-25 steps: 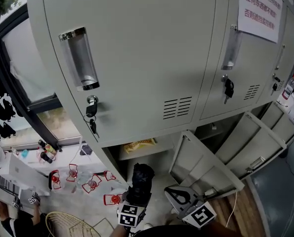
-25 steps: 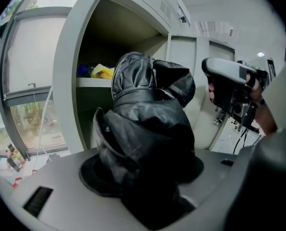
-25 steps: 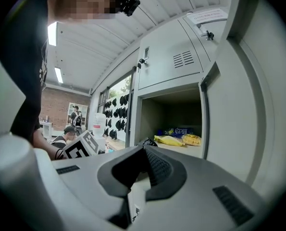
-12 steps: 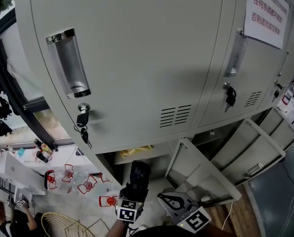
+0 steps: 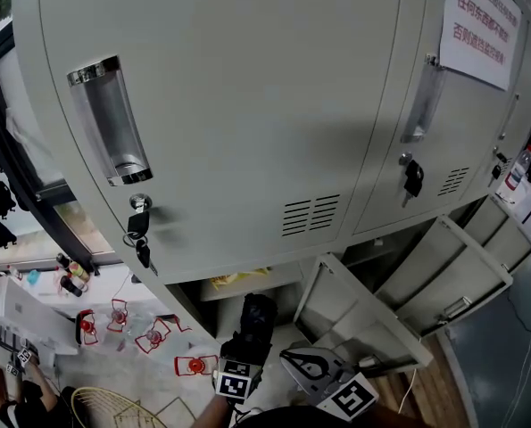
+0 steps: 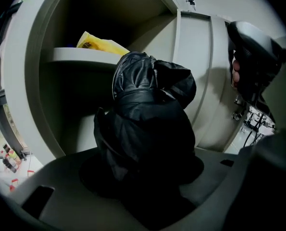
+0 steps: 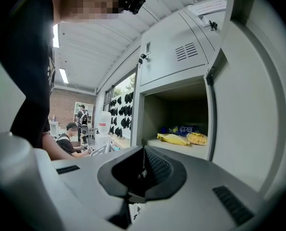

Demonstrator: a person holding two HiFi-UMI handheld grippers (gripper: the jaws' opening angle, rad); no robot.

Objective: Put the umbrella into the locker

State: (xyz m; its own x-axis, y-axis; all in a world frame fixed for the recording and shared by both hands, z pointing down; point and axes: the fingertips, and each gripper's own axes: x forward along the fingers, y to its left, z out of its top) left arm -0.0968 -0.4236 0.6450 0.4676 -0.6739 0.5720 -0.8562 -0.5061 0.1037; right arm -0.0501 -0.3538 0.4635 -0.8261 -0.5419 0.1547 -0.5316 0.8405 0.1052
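Note:
A folded black umbrella (image 5: 255, 317) (image 6: 145, 129) is clamped in my left gripper (image 5: 246, 344) (image 6: 145, 179), whose jaws are shut on its lower part and hidden by the fabric. It stands just in front of the open lower locker compartment (image 5: 247, 294) (image 6: 85, 109), below a shelf (image 6: 80, 56) that bears a yellow packet (image 5: 236, 279) (image 6: 100, 43). My right gripper (image 5: 311, 364) (image 7: 143, 170) is shut with nothing in it, to the right of the umbrella beside the open locker door (image 5: 359, 315). It also shows at the right edge of the left gripper view (image 6: 255, 57).
Closed grey locker doors (image 5: 247, 105) fill the upper view, with keys (image 5: 138, 230) hanging from one lock. More open doors (image 5: 448, 275) stand to the right. A wicker basket (image 5: 113, 408) and red items (image 5: 113, 315) lie lower left. Snack packets (image 7: 181, 137) sit on a shelf.
The left gripper has carried the umbrella a little closer to the open compartment and lower. The right gripper has stayed where it was.

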